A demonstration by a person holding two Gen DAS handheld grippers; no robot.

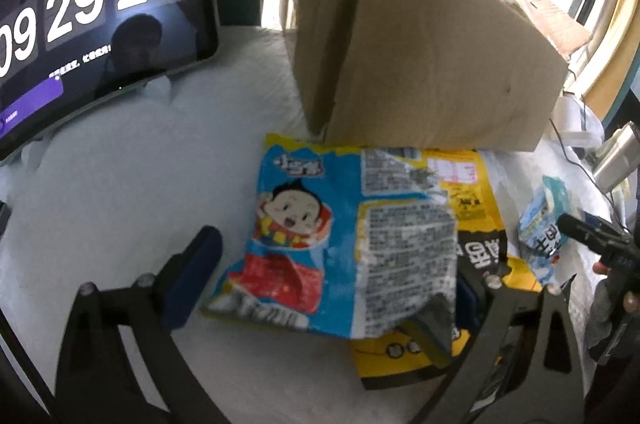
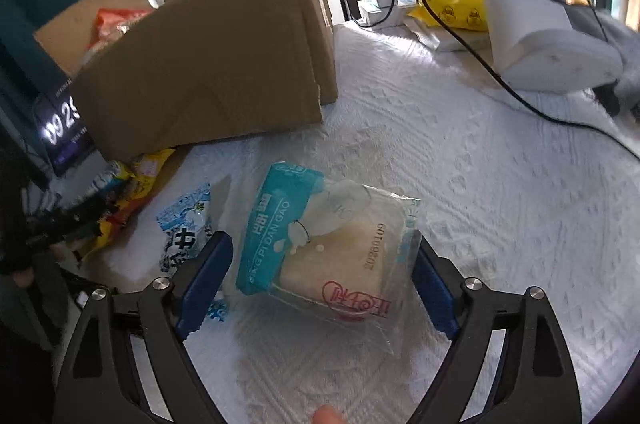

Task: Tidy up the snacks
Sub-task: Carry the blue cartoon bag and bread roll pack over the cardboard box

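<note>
My left gripper [image 1: 328,280] is open, its jaws on either side of a blue snack bag [image 1: 320,236] with a cartoon boy, which lies on a yellow and black bag [image 1: 476,207]. My right gripper [image 2: 322,280] is open around a clear cake packet with a teal label [image 2: 328,248]; whether the pads touch it I cannot tell. A blue and white packet [image 2: 186,228] lies left of it and also shows in the left wrist view [image 1: 544,224]. The open cardboard box [image 1: 420,55] stands behind the bags, with orange packets inside [image 2: 116,23].
A tablet showing a clock [image 1: 92,11] leans at the back left. A white device [image 2: 552,43], a black cable [image 2: 480,63] and a yellow pack [image 2: 456,3] lie at the far right. The white textured cloth [image 2: 460,183] covers the table.
</note>
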